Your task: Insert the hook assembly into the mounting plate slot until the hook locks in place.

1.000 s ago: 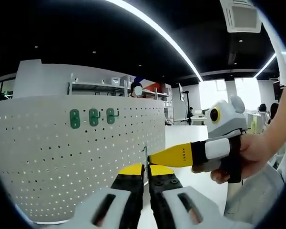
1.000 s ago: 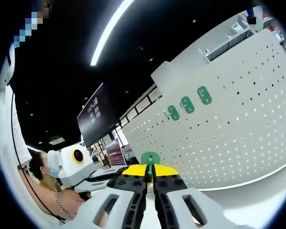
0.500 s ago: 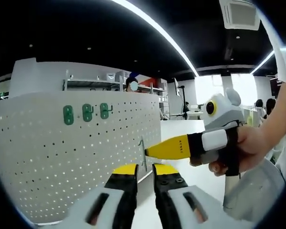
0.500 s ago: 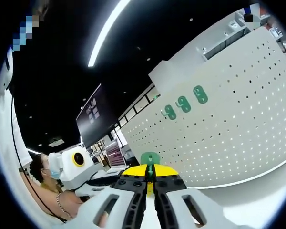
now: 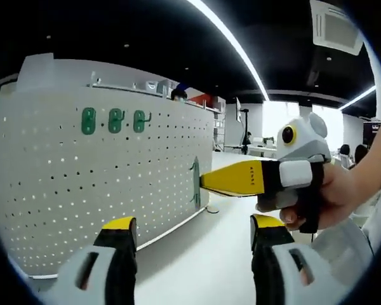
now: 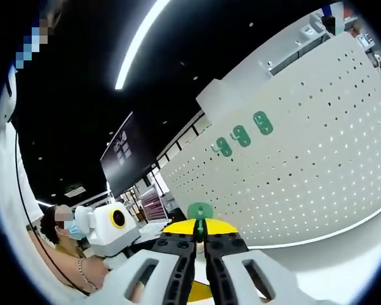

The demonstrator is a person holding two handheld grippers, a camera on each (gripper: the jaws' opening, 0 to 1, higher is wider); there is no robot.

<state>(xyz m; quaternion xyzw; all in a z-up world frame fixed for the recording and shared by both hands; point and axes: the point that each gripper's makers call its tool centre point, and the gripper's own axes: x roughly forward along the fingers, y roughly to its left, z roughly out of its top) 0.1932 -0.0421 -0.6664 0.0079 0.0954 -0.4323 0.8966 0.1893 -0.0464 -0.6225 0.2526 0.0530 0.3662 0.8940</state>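
- On the far white pegboard (image 5: 114, 184), you have three green hooks (image 5: 115, 121) mounted in a row.
- Your right gripper (image 6: 199, 238) pinches one green hook assembly (image 6: 199, 213) near the pegboard's right edge.
- Your left gripper (image 5: 189, 232) stands wide open, holding nothing.

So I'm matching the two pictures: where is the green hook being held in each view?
Left gripper view: green hook mid-frame, pinched at the right gripper's yellow tips.
Right gripper view: green hook low centre, between that gripper's tips.
Shared landmark: three green hooks already on the white pegboard.
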